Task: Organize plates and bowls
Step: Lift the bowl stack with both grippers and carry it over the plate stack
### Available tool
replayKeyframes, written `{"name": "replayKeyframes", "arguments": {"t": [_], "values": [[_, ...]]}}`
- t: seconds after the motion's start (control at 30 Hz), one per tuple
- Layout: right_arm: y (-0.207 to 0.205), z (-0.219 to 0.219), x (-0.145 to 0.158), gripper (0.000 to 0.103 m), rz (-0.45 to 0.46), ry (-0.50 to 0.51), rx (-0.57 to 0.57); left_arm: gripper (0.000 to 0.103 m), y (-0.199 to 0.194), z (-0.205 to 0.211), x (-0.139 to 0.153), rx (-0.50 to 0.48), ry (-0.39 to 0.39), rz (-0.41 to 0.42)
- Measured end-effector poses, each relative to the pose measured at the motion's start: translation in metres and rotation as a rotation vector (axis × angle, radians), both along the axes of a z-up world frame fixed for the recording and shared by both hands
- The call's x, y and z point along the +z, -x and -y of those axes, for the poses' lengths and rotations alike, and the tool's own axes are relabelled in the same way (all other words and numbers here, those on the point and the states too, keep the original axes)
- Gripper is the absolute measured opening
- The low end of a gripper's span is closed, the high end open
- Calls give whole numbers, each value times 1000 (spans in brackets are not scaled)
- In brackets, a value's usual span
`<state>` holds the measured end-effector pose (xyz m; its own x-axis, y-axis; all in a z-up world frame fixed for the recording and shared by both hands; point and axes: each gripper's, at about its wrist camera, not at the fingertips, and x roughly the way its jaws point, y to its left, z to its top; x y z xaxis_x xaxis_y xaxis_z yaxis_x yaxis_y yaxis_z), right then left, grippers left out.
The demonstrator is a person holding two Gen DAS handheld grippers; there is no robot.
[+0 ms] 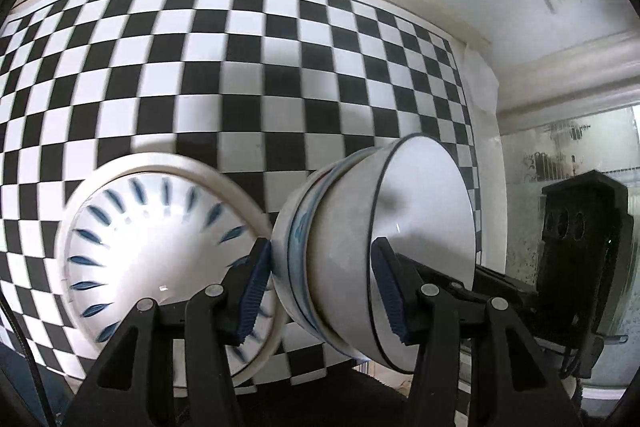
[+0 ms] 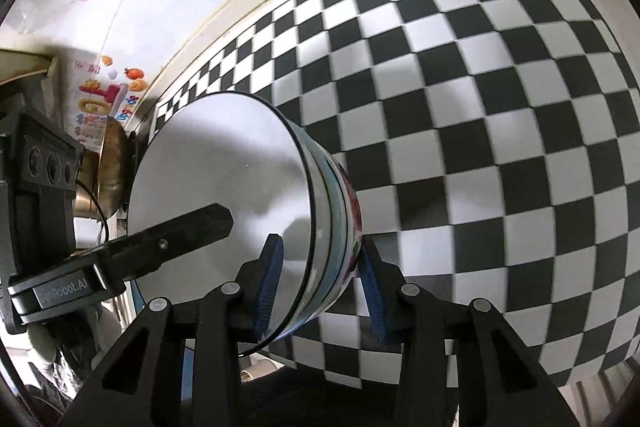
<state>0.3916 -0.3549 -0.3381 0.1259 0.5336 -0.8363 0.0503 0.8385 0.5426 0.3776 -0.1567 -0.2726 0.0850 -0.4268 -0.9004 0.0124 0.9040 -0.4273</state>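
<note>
Above the checkered counter (image 1: pixel 280 39), near its edge, nested bowls (image 1: pixel 352 247) were clamped rim-wise by left tool (image 1: pixel 320 291) and right tool (image 2: pixel 320 291); glazed, brittle, slippery, best held by the wall.

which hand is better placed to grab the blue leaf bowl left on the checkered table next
Left. The blue-leaf bowl sits beside the left gripper in its view; the right wrist view doesn't show it. Both grippers, though, grip the stacked bowls, so neither is free yet.

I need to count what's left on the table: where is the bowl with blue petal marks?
Left wrist view, lower left: the petal-marked bowl rests on the checkered tablecloth, beside the left gripper.
</note>
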Motion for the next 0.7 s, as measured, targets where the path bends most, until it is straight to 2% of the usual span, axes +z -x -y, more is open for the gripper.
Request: {"name": "replayKeyframes", "arguments": {"t": [0.27, 0.7], "values": [[-3, -56, 3, 41, 11, -4, 83, 48, 12, -55, -2, 97, 6, 0], [-7, -134, -18, 41, -6, -7, 189, 47, 27, -122, -19, 194, -19, -26]]}}
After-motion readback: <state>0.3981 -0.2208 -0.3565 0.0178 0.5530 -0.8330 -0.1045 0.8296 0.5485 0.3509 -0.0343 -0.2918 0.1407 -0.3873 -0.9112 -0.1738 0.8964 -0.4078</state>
